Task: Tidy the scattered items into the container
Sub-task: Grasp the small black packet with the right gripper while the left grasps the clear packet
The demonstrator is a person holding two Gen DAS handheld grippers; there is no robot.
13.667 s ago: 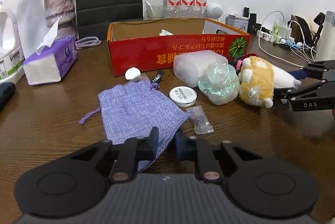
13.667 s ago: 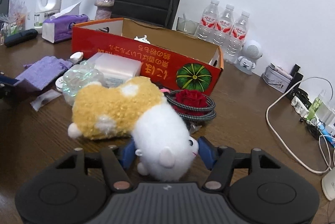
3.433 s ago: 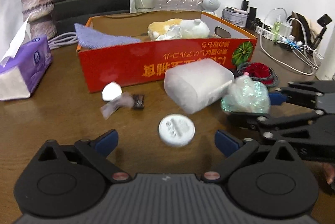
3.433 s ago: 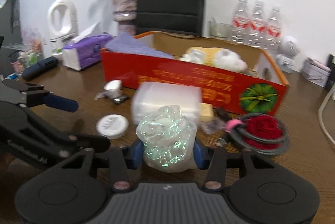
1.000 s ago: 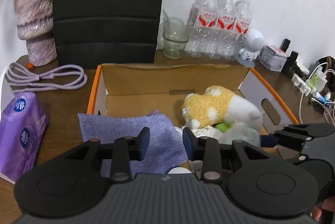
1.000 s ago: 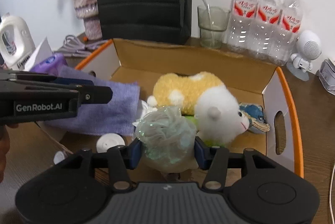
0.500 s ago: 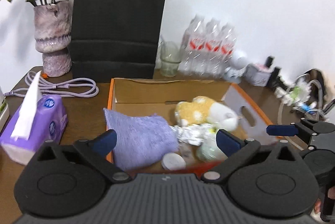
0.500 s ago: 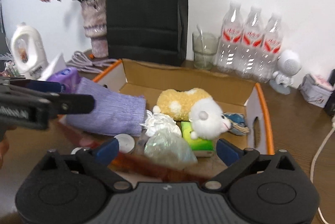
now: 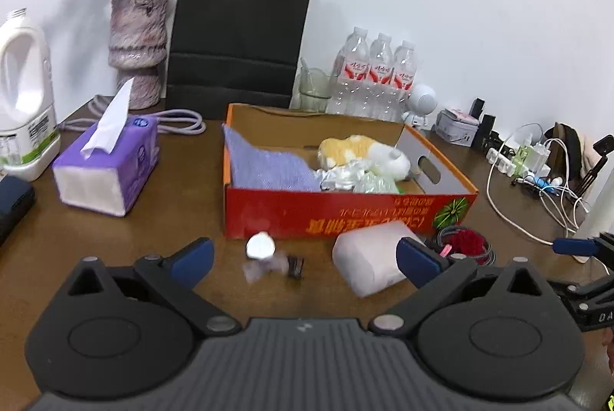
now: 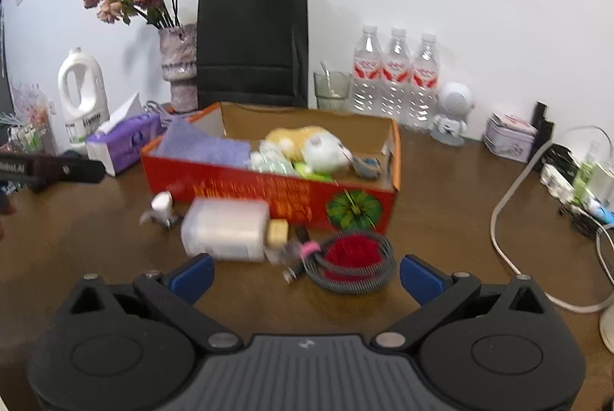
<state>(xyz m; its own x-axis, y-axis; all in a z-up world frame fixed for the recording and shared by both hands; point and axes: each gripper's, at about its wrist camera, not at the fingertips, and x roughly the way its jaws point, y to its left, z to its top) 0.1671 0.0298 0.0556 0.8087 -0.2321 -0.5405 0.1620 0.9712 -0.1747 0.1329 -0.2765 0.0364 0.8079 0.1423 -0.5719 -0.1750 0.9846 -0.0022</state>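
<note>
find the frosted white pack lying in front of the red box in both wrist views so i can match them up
Left wrist view: the frosted white pack lies right of centre, on the table before the red box, partly behind a blue fingertip.
Right wrist view: the pack lies left of centre, below the box's red front.
Shared landmark: the green pumpkin print on the box front.

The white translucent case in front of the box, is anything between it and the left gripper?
Nothing visible: the white translucent case lies on bare table just beyond the open left gripper, close to its right finger; the red box is behind it.
</note>
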